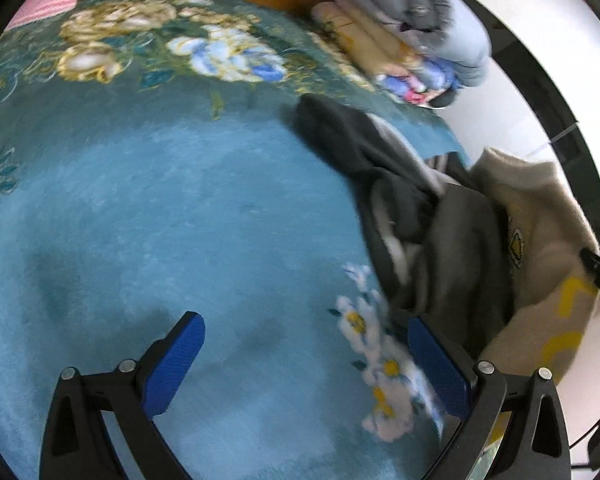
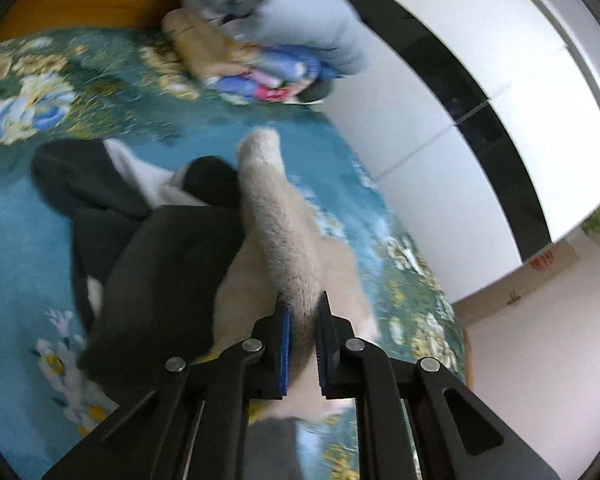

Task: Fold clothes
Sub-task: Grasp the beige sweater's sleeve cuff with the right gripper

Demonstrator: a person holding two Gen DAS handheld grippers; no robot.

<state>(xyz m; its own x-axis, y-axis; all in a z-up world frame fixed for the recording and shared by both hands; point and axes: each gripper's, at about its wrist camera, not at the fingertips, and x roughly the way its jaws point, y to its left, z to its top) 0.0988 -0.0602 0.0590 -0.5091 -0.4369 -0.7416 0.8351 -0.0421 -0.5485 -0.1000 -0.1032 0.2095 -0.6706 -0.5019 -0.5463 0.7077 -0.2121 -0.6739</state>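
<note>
Right gripper (image 2: 303,326): clamped on a fuzzy cream sweater (image 2: 276,216); its blue pads pinch a fold of the fabric, which stretches away from the jaws toward a rounded sleeve end.
Left gripper (image 1: 306,354): jaws spread wide, nothing between them, hanging over bare blue blanket (image 1: 160,200).
Only in the left view: yellow markings and a small badge on the sweater (image 1: 540,232); a pink striped cloth (image 1: 48,4) at the far edge of the bed.
Only in the right view: the grip itself, and the white wardrobe with its black band (image 2: 480,92) beside the bed.
Sweater, place: on the blanket's right side, draped partly over a dark grey garment (image 2: 160,280) and touching it.
Dark garment: crumpled, with a pale lining or a second white piece showing; blur makes it hard to say which.
Folded stack (image 2: 268,40): at the far corner, roughly five layers, pale blue-grey on top.
Count: two grippers, two loose garments, one stack.
</note>
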